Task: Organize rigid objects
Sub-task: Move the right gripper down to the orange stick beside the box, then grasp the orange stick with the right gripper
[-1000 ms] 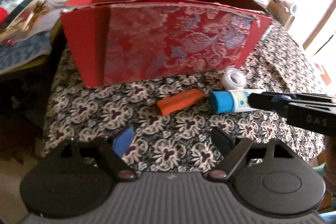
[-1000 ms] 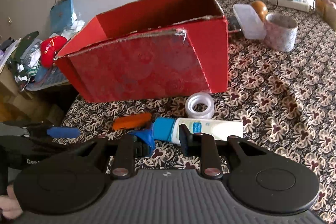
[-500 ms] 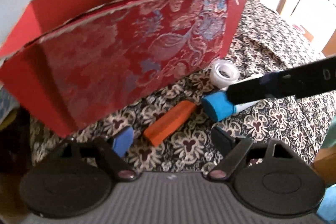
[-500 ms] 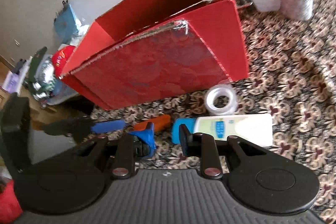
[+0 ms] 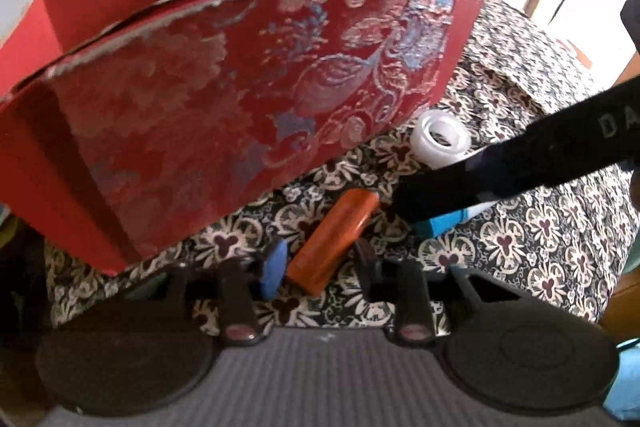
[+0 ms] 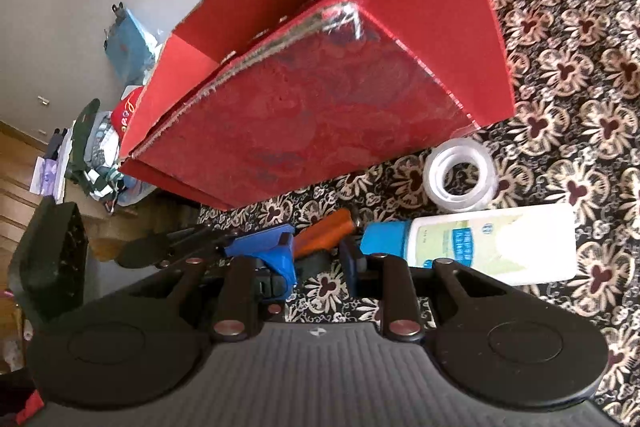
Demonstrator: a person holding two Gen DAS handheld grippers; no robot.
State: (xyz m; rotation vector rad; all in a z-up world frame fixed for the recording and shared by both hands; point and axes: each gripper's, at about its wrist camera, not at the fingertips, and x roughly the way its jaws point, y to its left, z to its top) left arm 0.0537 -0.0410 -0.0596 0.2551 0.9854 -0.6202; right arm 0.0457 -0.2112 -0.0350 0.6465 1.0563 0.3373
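Orange block [image 5: 334,237] lies between both open tongs, left [image 5: 320,267] and right [image 6: 318,259].

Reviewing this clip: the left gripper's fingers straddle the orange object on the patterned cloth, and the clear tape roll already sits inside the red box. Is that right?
Not quite. The left gripper does straddle the orange object, but the tape roll is not inside the red box. The right wrist view shows it lying on the patterned cloth just outside the box, beside the white tube.

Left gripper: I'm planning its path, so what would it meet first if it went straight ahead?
The orange bar-shaped object lying between its fingers, then probably the red patterned cardboard box.
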